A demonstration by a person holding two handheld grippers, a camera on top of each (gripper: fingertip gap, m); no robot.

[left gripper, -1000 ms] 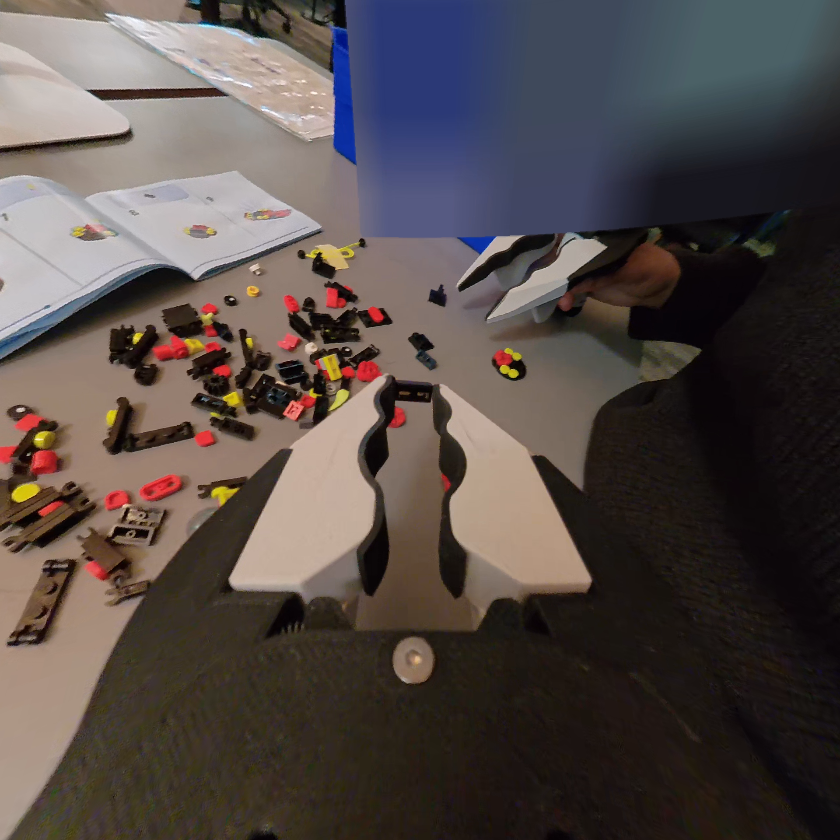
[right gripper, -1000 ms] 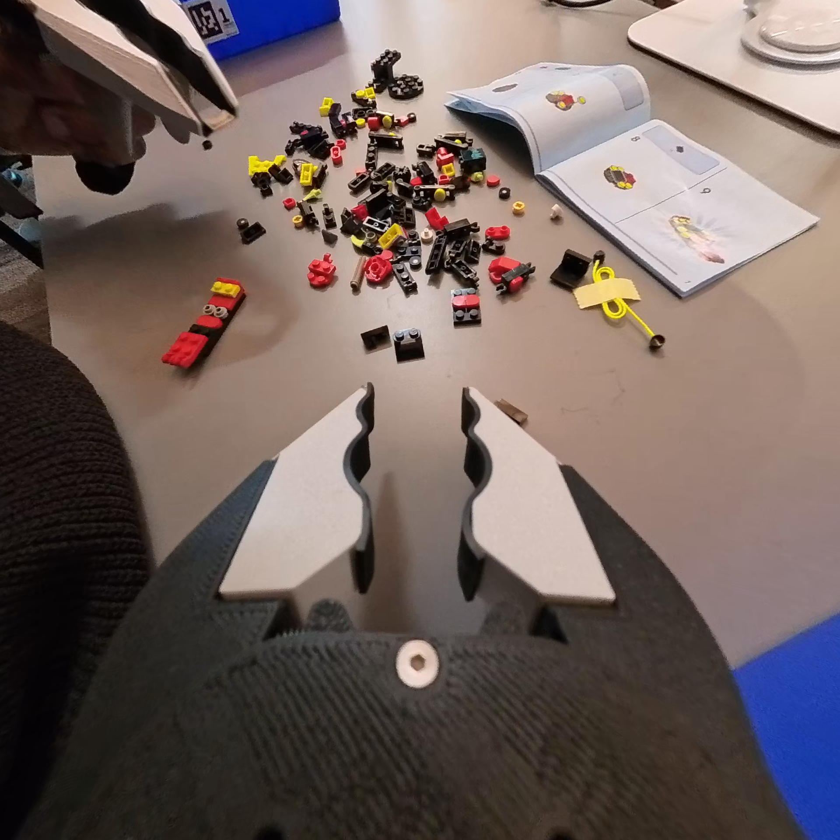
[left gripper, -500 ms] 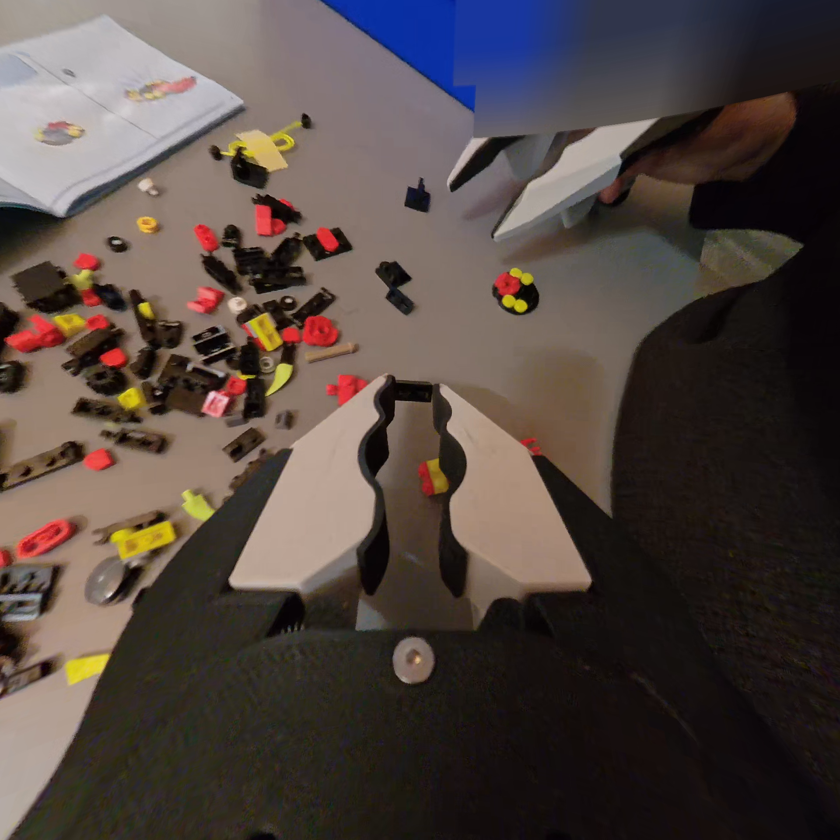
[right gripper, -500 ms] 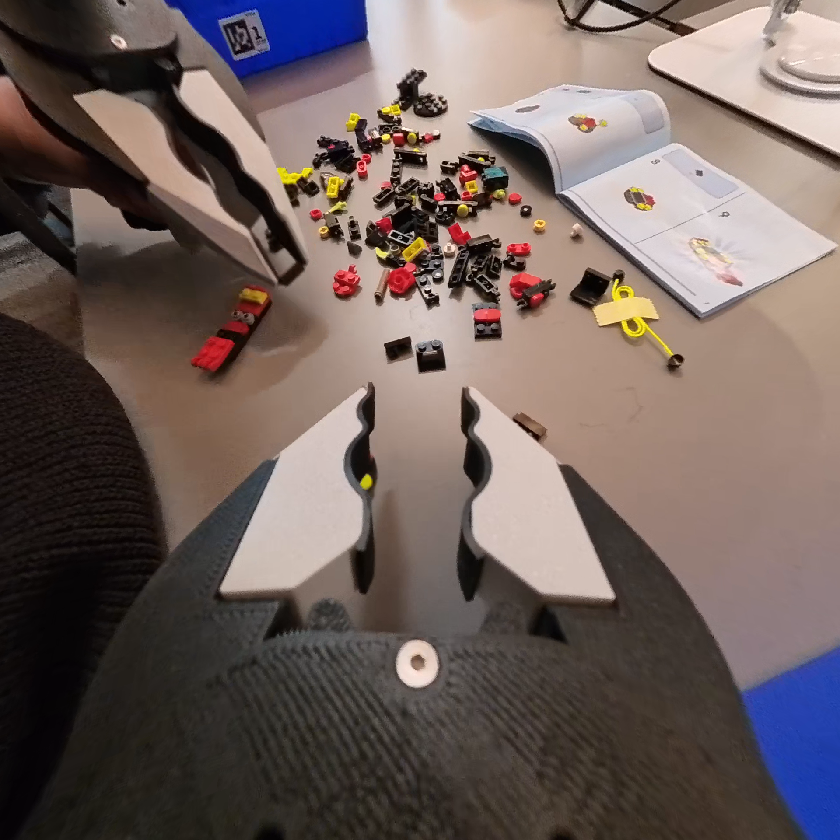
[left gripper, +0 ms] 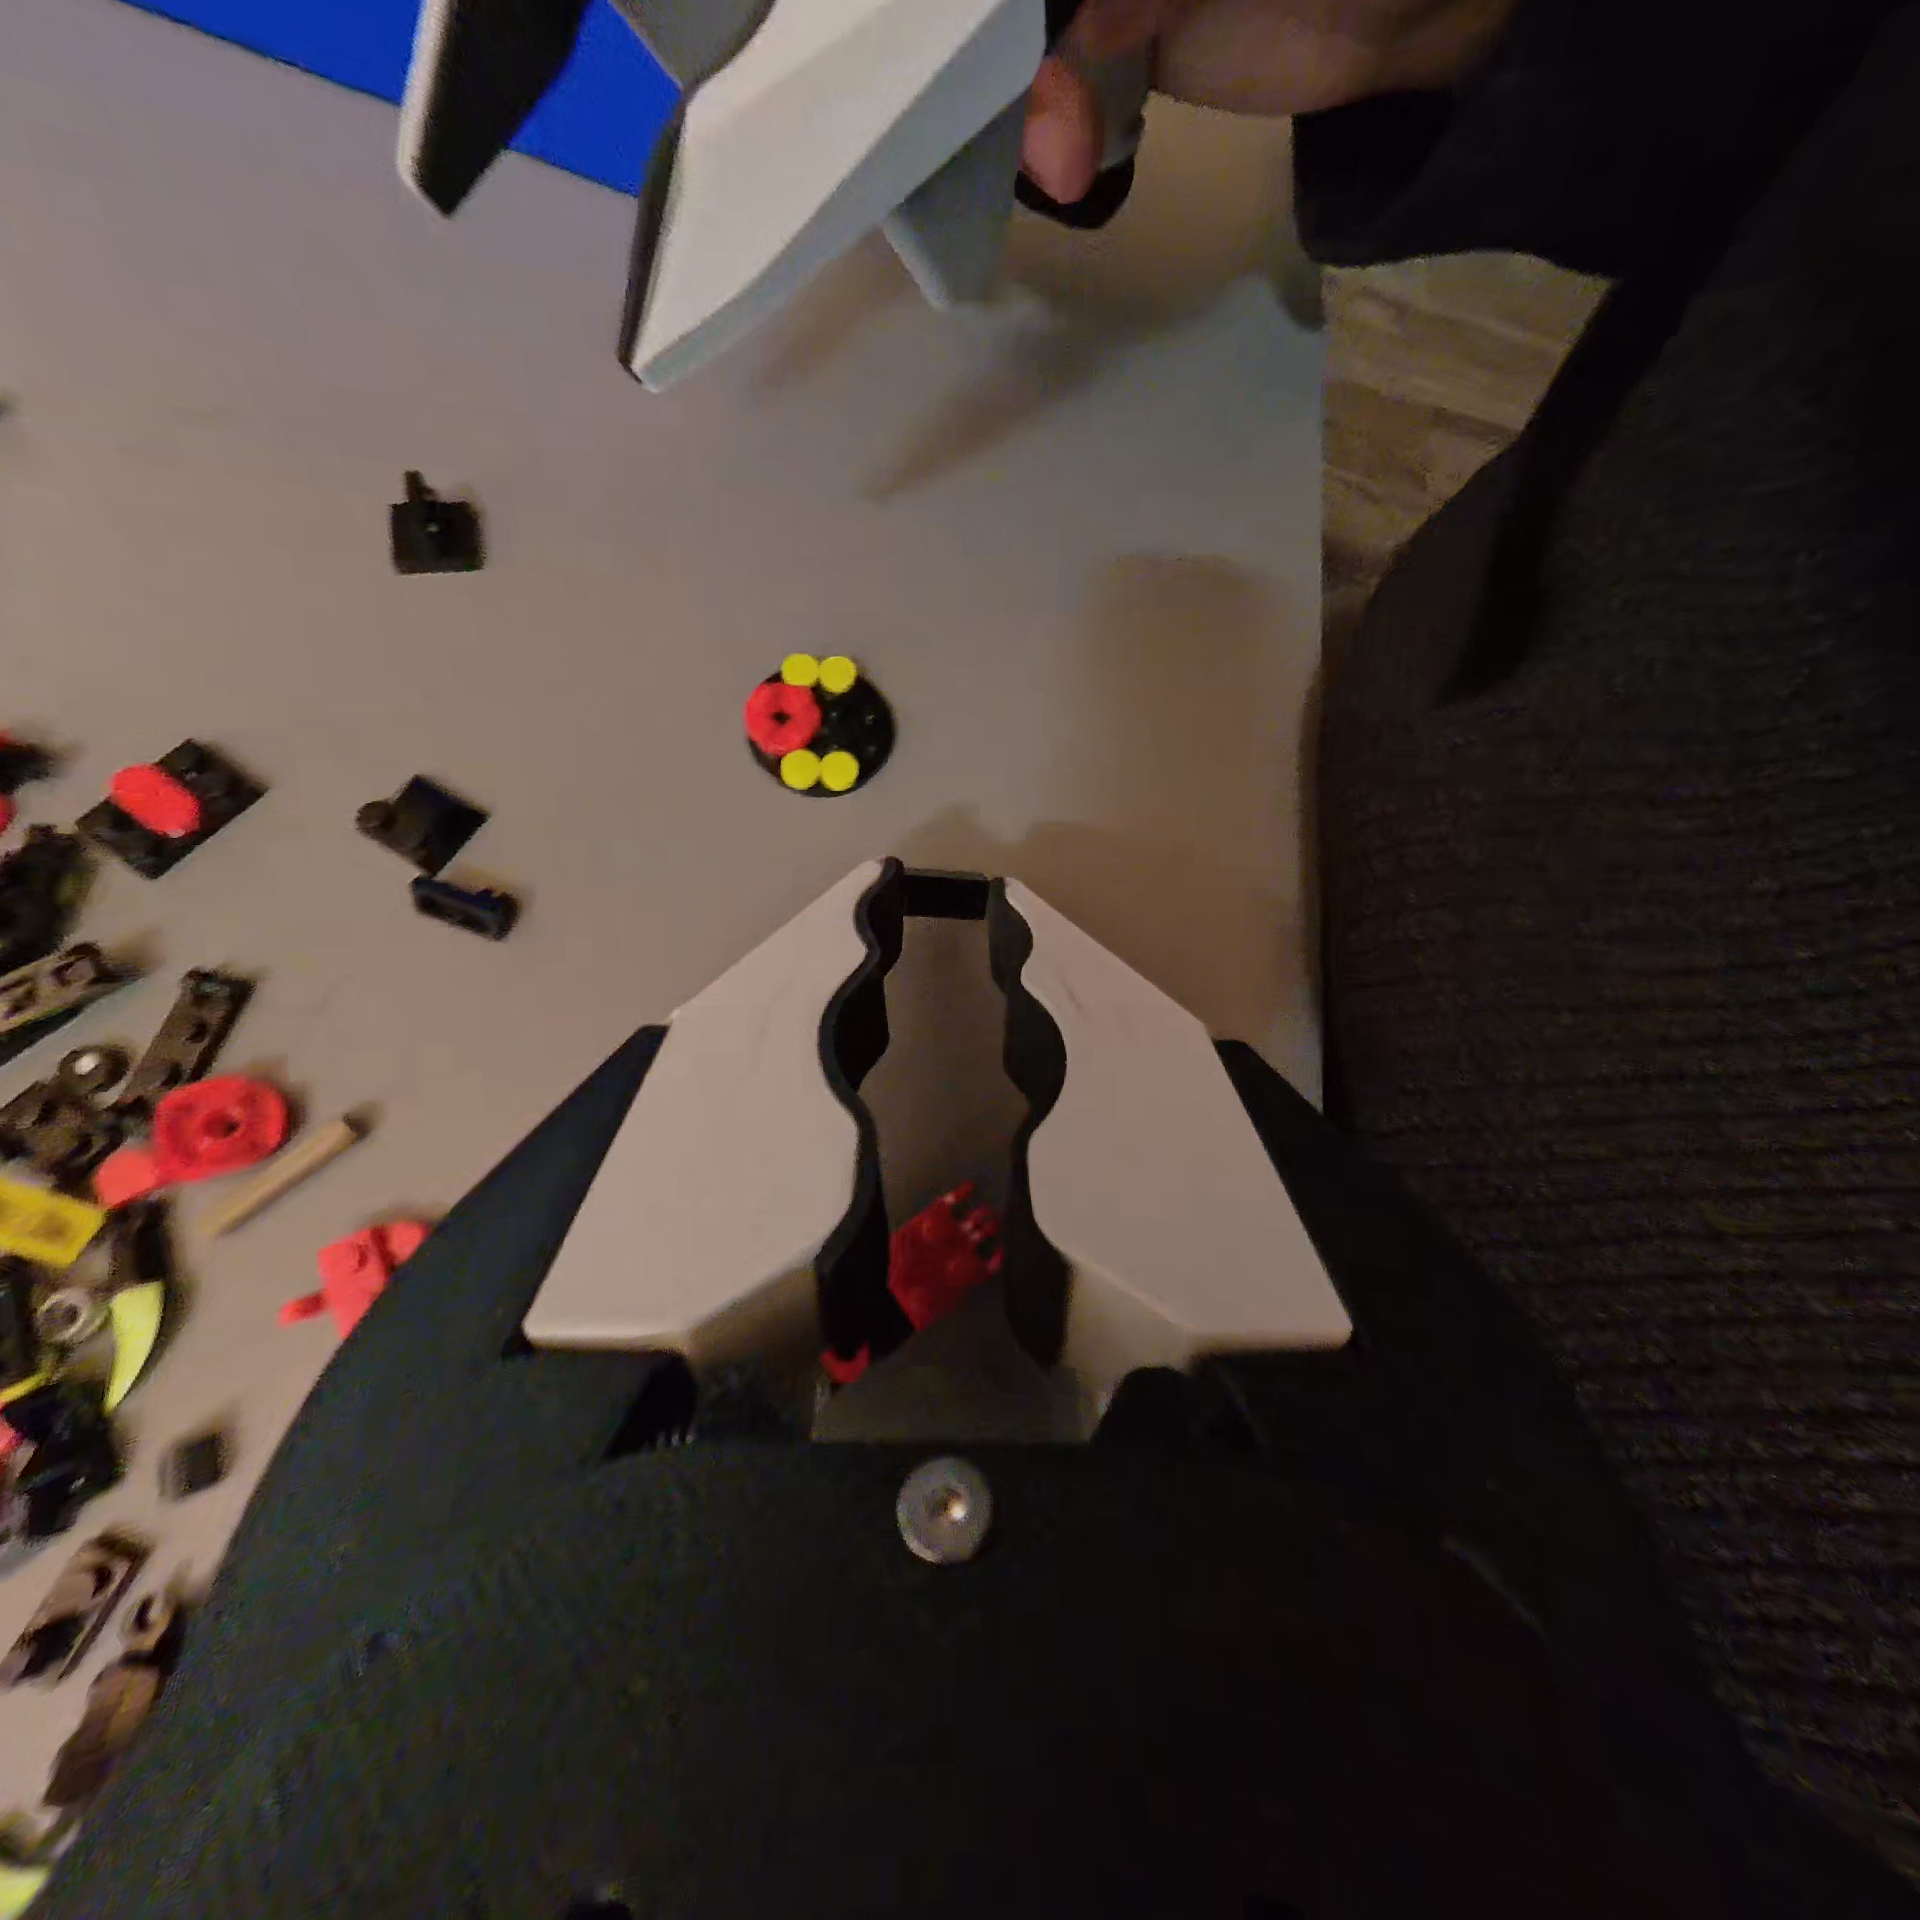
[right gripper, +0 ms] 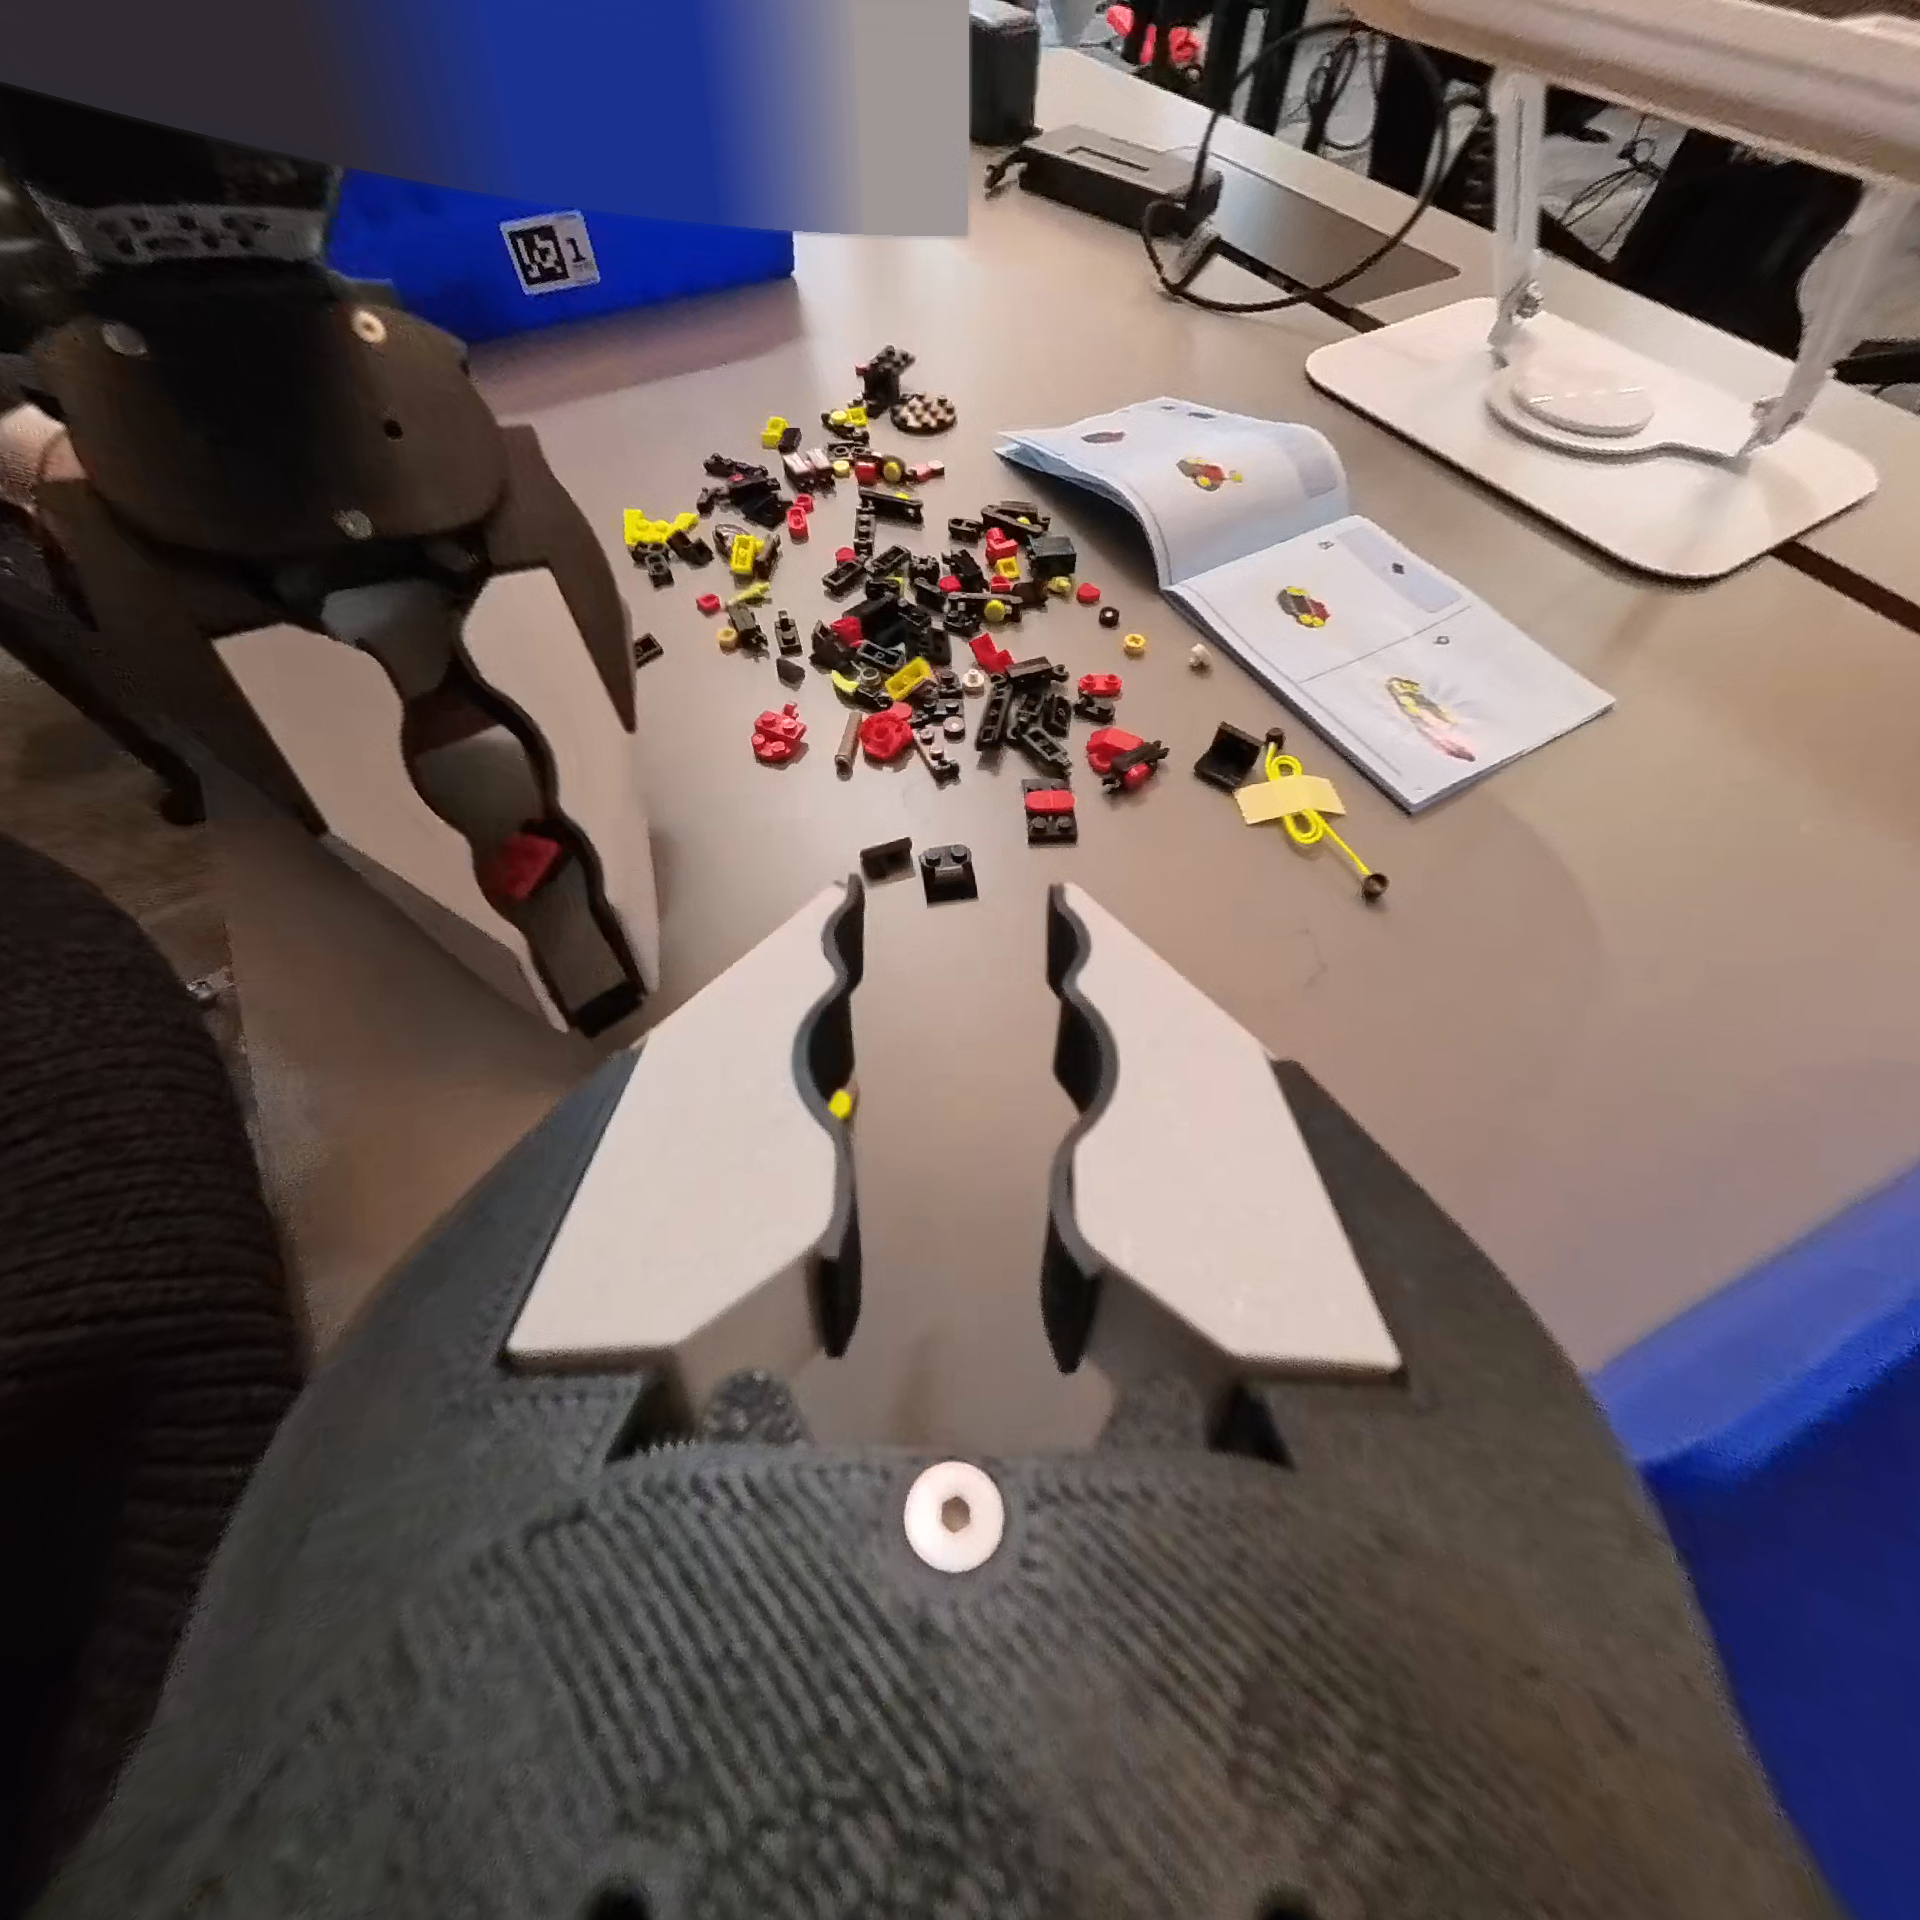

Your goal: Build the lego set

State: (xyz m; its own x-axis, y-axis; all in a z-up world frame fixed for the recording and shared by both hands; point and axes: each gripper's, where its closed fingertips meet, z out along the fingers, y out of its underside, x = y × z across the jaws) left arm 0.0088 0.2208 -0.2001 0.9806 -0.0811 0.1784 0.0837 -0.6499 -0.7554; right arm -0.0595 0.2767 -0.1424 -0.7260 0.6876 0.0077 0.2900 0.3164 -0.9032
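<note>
My left gripper (left gripper: 943, 896) is shut on a small black piece (left gripper: 943, 898) at its tips, just above the grey table. A red brick assembly (left gripper: 940, 1252) lies under it and shows between its fingers. A round black plate with red and yellow studs (left gripper: 821, 724) lies just beyond the tips. In the right wrist view the left gripper (right gripper: 601, 1006) points down at the left, with the red assembly (right gripper: 525, 862) behind its fingers. My right gripper (right gripper: 951, 904) is open and empty above the table, and it also shows in the left wrist view (left gripper: 540, 286).
A pile of loose black, red and yellow pieces (right gripper: 914, 623) lies mid-table, with two small black pieces (right gripper: 948, 871) nearer. An open instruction booklet (right gripper: 1309, 592) lies to the right. Blue bins stand at the back left (right gripper: 623, 270) and near right (right gripper: 1766, 1403). A white stand base (right gripper: 1590, 447) is far right.
My left gripper, still holding the black piece, has swung toward the near table edge and dropped low over the red assembly. My right gripper has drawn back and stays open.
</note>
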